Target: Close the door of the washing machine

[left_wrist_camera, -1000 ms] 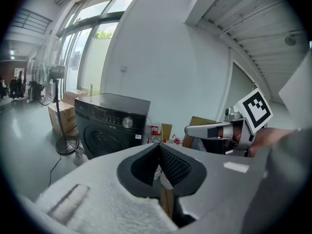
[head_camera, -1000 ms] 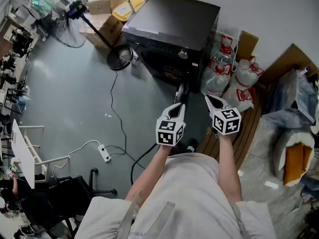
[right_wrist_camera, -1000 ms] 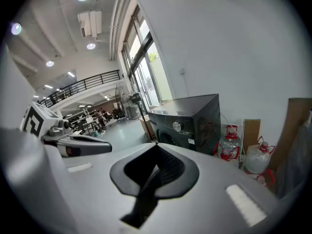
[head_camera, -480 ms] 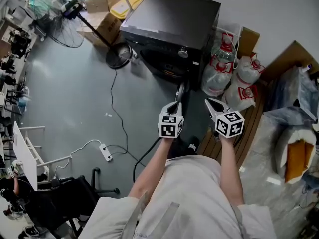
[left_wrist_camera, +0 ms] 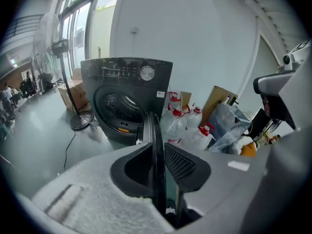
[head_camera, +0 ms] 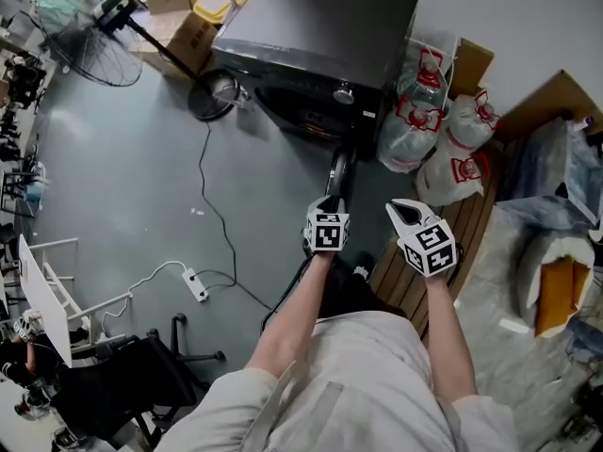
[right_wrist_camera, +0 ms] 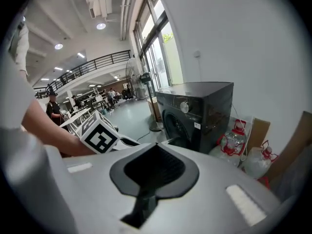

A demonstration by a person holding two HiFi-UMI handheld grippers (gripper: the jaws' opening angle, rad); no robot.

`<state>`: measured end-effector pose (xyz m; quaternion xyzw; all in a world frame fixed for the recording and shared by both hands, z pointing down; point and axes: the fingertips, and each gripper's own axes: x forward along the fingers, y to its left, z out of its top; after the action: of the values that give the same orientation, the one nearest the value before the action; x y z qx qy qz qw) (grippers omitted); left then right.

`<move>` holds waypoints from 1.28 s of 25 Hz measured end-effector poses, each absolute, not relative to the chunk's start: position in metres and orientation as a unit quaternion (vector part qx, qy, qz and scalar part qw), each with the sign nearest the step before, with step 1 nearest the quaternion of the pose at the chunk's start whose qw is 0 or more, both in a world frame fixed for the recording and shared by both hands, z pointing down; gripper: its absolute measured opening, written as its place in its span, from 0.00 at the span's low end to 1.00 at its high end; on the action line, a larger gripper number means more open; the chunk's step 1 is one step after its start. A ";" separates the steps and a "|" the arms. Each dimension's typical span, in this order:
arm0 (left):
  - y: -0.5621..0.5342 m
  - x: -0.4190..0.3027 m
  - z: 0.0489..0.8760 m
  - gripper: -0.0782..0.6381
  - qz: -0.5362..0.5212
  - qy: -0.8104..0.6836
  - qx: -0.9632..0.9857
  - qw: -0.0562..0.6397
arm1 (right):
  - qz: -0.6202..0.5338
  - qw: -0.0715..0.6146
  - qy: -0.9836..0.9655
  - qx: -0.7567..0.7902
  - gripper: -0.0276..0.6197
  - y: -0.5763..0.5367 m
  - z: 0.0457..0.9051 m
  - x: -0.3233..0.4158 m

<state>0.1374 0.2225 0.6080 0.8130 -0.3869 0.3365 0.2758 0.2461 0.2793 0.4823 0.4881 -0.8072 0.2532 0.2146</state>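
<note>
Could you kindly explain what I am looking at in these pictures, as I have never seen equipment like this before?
There is no robot here: a person holds a handheld gripper in each hand. The head view comes from a camera on the person's head, looking down. The other two views come from cameras riding on the grippers.

On the floor stands a dark washing machine with its door swung open. Bagged jugs and a fan stand nearby.

The left gripper has just been opening its fingers, and the door's edge stands between them, not yet clamped. The right gripper is shut and holds nothing.
</note>
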 end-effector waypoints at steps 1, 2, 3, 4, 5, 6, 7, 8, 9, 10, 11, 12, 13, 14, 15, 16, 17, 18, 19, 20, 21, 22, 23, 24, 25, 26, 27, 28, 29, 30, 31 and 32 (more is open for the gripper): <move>0.221 0.138 0.612 0.22 0.336 -0.381 0.814 0.281 | 0.246 0.233 -0.805 0.487 0.05 0.276 0.487 0.249; 0.219 0.139 0.616 0.22 0.335 -0.376 0.816 0.284 | 0.234 0.257 -0.802 0.485 0.05 0.273 0.493 0.250; 0.219 0.138 0.619 0.22 0.335 -0.374 0.816 0.286 | 0.220 0.281 -0.802 0.480 0.05 0.270 0.499 0.250; 0.218 0.138 0.622 0.22 0.338 -0.372 0.816 0.287 | 0.208 0.301 -0.803 0.471 0.05 0.266 0.503 0.249; 0.219 0.137 0.627 0.23 0.341 -0.371 0.815 0.287 | 0.199 0.317 -0.805 0.460 0.05 0.264 0.507 0.247; 0.220 0.138 0.633 0.26 0.346 -0.367 0.815 0.287 | 0.193 0.330 -0.807 0.450 0.05 0.262 0.510 0.245; 0.221 0.138 0.638 0.30 0.351 -0.362 0.815 0.284 | 0.188 0.340 -0.810 0.439 0.05 0.259 0.513 0.242; 0.221 0.139 0.642 0.30 0.357 -0.358 0.817 0.278 | 0.185 0.349 -0.812 0.430 0.05 0.257 0.516 0.240; 0.221 0.139 0.645 0.30 0.363 -0.354 0.818 0.271 | 0.181 0.358 -0.814 0.421 0.05 0.254 0.520 0.239; 0.221 0.139 0.648 0.30 0.369 -0.353 0.818 0.266 | 0.174 0.368 -0.815 0.412 0.05 0.250 0.523 0.237; 0.222 0.140 0.652 0.30 0.375 -0.353 0.817 0.261 | 0.164 0.380 -0.816 0.403 0.05 0.247 0.525 0.236; 0.223 0.140 0.657 0.30 0.381 -0.355 0.815 0.255 | 0.151 0.393 -0.818 0.393 0.05 0.243 0.528 0.234; 0.224 0.140 0.660 0.30 0.387 -0.355 0.814 0.249 | 0.137 0.404 -0.821 0.381 0.05 0.238 0.531 0.230; 0.224 0.140 0.662 0.29 0.391 -0.355 0.813 0.243 | 0.123 0.411 -0.827 0.364 0.05 0.234 0.534 0.224; 0.222 0.139 0.663 0.29 0.393 -0.355 0.814 0.240 | 0.108 0.414 -0.837 0.341 0.05 0.229 0.537 0.216; 0.220 0.138 0.662 0.29 0.390 -0.355 0.815 0.242 | 0.095 0.416 -0.850 0.309 0.05 0.226 0.541 0.205; 0.219 0.138 0.662 0.29 0.384 -0.355 0.816 0.246 | 0.082 0.420 -0.862 0.273 0.05 0.225 0.546 0.194; 0.218 0.137 0.661 0.29 0.378 -0.353 0.818 0.250 | 0.068 0.429 -0.869 0.237 0.05 0.225 0.552 0.185; 0.218 0.136 0.661 0.29 0.375 -0.351 0.820 0.251 | 0.053 0.441 -0.872 0.206 0.05 0.225 0.560 0.178; 0.217 0.134 0.661 0.28 0.375 -0.349 0.821 0.252 | 0.038 0.452 -0.872 0.181 0.05 0.224 0.566 0.171; 0.217 0.132 0.661 0.28 0.377 -0.347 0.821 0.253 | 0.025 0.463 -0.872 0.159 0.05 0.224 0.572 0.165; 0.216 0.130 0.662 0.28 0.378 -0.346 0.820 0.255 | 0.012 0.472 -0.870 0.140 0.05 0.224 0.578 0.160; 0.215 0.128 0.662 0.28 0.378 -0.345 0.820 0.256 | 0.000 0.482 -0.867 0.122 0.05 0.224 0.584 0.156; 0.214 0.126 0.662 0.28 0.378 -0.344 0.820 0.258 | -0.009 0.492 -0.864 0.107 0.05 0.225 0.590 0.153; 0.212 0.124 0.662 0.27 0.377 -0.343 0.821 0.258 | -0.015 0.500 -0.860 0.096 0.05 0.225 0.595 0.151; 0.210 0.121 0.662 0.27 0.375 -0.342 0.822 0.257 | -0.016 0.505 -0.858 0.089 0.05 0.225 0.599 0.148; 0.208 0.118 0.662 0.27 0.375 -0.341 0.823 0.256 | -0.011 0.506 -0.858 0.086 0.05 0.224 0.602 0.146; 0.206 0.115 0.662 0.27 0.375 -0.340 0.824 0.255 | 0.000 0.504 -0.860 0.083 0.05 0.225 0.603 0.142; 0.205 0.112 0.661 0.27 0.376 -0.339 0.824 0.254 | 0.016 0.499 -0.863 0.078 0.05 0.226 0.605 0.138; 0.203 0.109 0.661 0.27 0.377 -0.338 0.824 0.254 | 0.030 0.495 -0.865 0.071 0.05 0.228 0.606 0.134; 0.201 0.106 0.661 0.27 0.379 -0.339 0.823 0.254 | 0.036 0.494 -0.866 0.063 0.05 0.230 0.609 0.131; 0.199 0.104 0.660 0.27 0.380 -0.338 0.823 0.253 | 0.034 0.496 -0.866 0.056 0.06 0.230 0.612 0.128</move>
<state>0.1038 0.1993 0.6604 0.8232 -0.3383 0.3796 0.2526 0.1281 0.2303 0.6117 0.0563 -0.8659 0.0343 0.4959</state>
